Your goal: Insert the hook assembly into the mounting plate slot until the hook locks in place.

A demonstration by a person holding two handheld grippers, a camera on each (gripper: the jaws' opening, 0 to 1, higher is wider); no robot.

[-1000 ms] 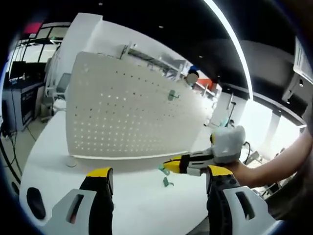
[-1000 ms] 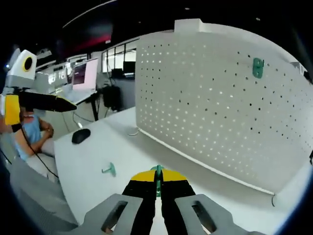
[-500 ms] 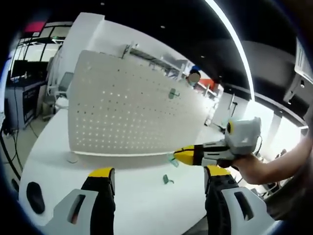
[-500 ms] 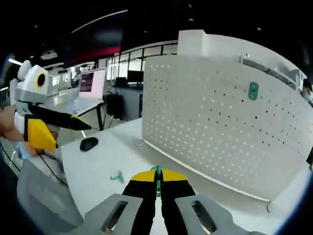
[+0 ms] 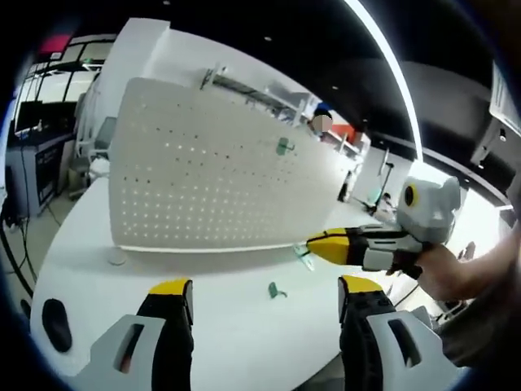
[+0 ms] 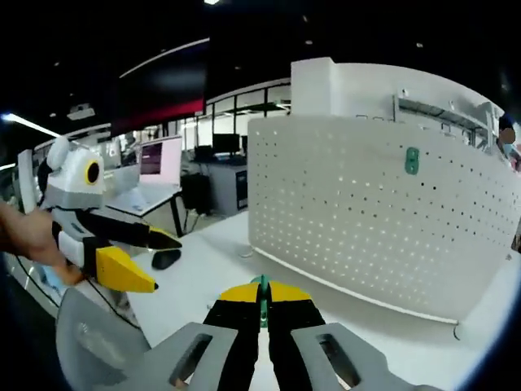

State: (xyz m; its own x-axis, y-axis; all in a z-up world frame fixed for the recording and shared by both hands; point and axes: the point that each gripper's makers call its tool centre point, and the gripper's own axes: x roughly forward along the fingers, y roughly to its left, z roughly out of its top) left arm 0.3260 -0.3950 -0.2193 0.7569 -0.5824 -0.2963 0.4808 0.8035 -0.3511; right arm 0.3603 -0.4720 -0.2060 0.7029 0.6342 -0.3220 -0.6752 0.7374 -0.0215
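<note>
1. In the left gripper view the left tool stands nearest, its two yellow-tipped jaws wide apart with nothing between them, over the near edge of the white tabletop.
2. In the right gripper view the right tool has its jaws pressed together on a small green hook assembly, whose tip pokes up between the yellow tips.
3. A second green hook lies loose on the tabletop between the left tool's jaws and the board, apart from both, with bare white surface all round it.
4. At the near left of the tabletop lies a dark computer mouse, close to the rounded edge.
5. From the right of the left gripper view the right tool reaches in level above the tabletop, held by a person's hand; the green piece at its tip hangs just off the board's lower right corner.
6. The white perforated mounting plate stands upright along the far side of the tabletop, its lower edge touching the surface; a strip of open tabletop runs in front of it.
7. A green hook sits mounted high on the plate, towards its right.
8. In the right gripper view the left tool comes in from the left, jaws spread, held by a hand.
9. Beyond the tabletop's left edge stand office desks with monitors.
</note>
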